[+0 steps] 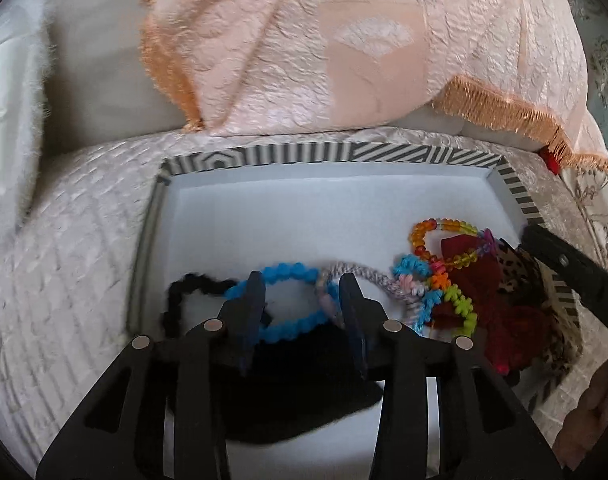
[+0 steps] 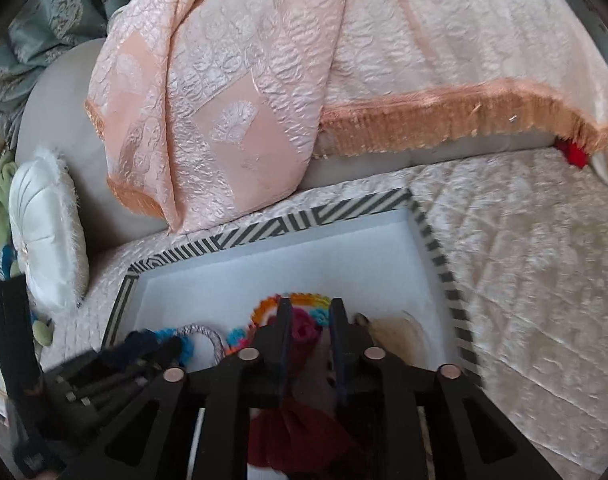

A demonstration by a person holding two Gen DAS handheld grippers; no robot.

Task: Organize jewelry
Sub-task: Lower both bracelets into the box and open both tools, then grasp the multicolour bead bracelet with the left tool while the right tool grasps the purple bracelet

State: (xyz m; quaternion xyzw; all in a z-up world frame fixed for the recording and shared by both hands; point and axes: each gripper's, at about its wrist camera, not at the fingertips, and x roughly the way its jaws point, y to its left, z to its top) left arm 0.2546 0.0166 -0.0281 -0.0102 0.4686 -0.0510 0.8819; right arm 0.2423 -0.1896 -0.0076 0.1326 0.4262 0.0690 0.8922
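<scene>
A white tray with a striped rim (image 1: 323, 152) lies on the bed; it also shows in the right wrist view (image 2: 443, 276). In it lie a blue hair tie (image 1: 288, 270), a black one (image 1: 192, 284), a grey-pink one (image 1: 367, 276), an orange bead bracelet (image 1: 427, 236), small coloured ties (image 1: 451, 300) and dark red and leopard scrunchies (image 1: 499, 300). My left gripper (image 1: 302, 280) is open, its fingers straddling the blue tie. My right gripper (image 2: 311, 308) is partly open over the dark red scrunchie (image 2: 304, 328), not clearly gripping it.
A peach fringed throw (image 1: 304, 40) drapes over the sofa back behind the tray. A white cushion (image 2: 44, 232) lies at the left. The quilted cream cover (image 2: 543, 260) stretches to the right of the tray. The right gripper's body (image 1: 571, 272) shows at the tray's right rim.
</scene>
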